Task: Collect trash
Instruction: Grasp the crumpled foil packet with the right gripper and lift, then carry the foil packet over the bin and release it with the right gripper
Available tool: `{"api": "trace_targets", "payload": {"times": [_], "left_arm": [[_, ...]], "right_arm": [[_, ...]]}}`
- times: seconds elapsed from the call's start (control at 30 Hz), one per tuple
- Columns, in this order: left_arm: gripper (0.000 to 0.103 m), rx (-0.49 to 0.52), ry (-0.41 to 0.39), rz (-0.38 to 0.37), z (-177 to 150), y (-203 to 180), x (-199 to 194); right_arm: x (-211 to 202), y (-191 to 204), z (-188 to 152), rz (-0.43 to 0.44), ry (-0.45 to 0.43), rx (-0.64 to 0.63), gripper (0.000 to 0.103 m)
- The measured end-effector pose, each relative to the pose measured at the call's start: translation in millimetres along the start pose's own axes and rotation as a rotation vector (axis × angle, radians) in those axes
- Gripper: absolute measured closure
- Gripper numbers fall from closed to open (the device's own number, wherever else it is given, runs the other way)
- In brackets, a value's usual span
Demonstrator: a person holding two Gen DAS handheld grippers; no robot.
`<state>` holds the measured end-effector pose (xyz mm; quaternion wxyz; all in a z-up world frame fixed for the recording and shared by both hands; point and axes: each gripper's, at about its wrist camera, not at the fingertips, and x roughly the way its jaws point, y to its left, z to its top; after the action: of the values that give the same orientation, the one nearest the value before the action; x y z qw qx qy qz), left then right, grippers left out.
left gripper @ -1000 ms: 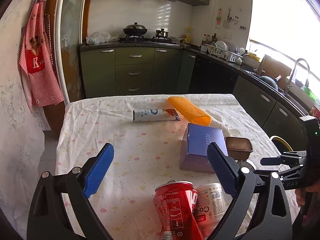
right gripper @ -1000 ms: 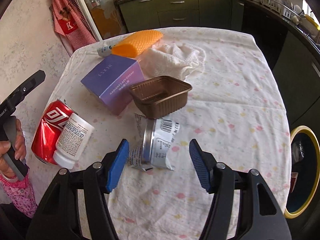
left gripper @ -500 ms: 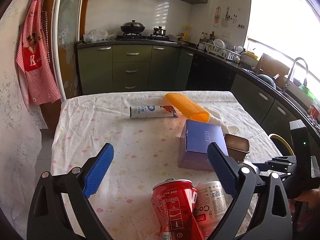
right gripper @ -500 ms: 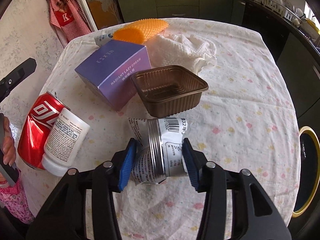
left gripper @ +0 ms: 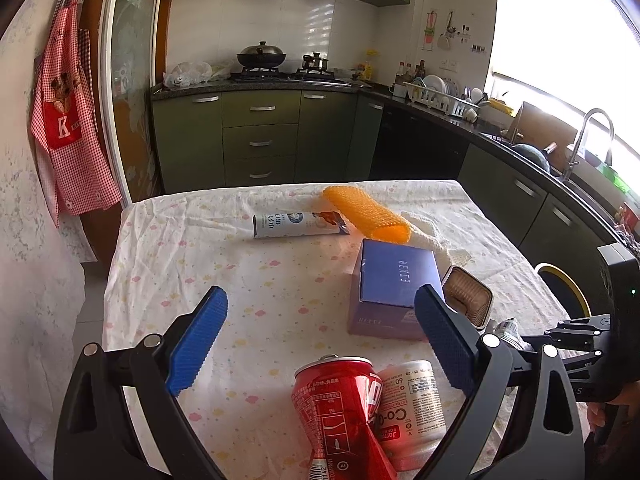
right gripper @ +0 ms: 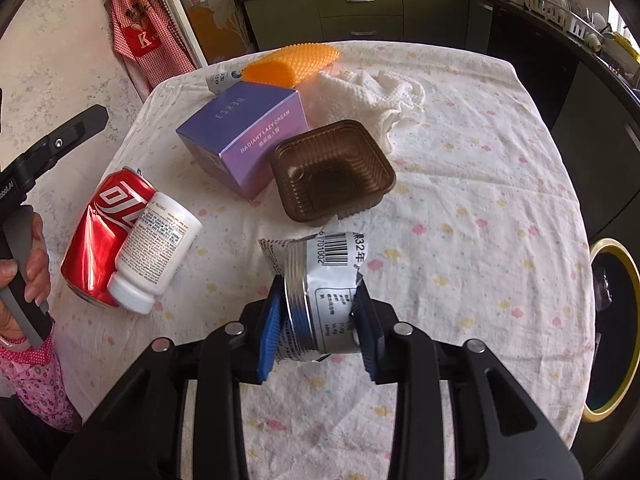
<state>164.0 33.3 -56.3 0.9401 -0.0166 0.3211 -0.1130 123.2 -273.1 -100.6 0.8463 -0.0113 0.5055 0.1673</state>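
A squashed silver tin with a torn white barcode label (right gripper: 320, 304) lies on the flowered tablecloth (right gripper: 480, 208). My right gripper (right gripper: 318, 292) is closing around it, and both blue pads touch its sides. My left gripper (left gripper: 320, 300) hangs open over the near part of the table with nothing between its fingers. Just below it lie a dented red cola can (left gripper: 340, 400) and a white pill bottle (left gripper: 412, 404), side by side and touching. A purple cream box (right gripper: 248, 132) and an empty brown plastic tray (right gripper: 332, 168) sit beyond the tin.
An orange mesh roll (left gripper: 368, 220), a white tube (left gripper: 296, 226) and a crumpled white cloth (right gripper: 368, 96) lie at the far side. A yellow-rimmed bin (right gripper: 612, 328) stands on the floor off the table's right edge. Green kitchen cabinets (left gripper: 260, 140) line the back.
The right gripper moved forward over the tin and its jaws narrowed from wide apart until the pads met the tin's sides. The left gripper stayed open and barely moved.
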Motion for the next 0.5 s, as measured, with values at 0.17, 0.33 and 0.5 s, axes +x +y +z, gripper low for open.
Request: {"api": "trace_targets", "payload": {"times": [0.17,0.33,0.5], "left_arm": [[0.010,0.034,-0.003,-0.011,3,-16,-7],[0.010,0.061,-0.007,-0.034,8,-32,-16],[0.010,0.089,-0.007,-0.038,10,-46,-21]], "right_arm": [[-19,-16,-9,0.008,-0.025,0.026,0.071],[-46,-60,-20,-0.047,-0.068,0.101,0.071],[-71,-131,-40,-0.160,-0.103,0.242,0.071]]}}
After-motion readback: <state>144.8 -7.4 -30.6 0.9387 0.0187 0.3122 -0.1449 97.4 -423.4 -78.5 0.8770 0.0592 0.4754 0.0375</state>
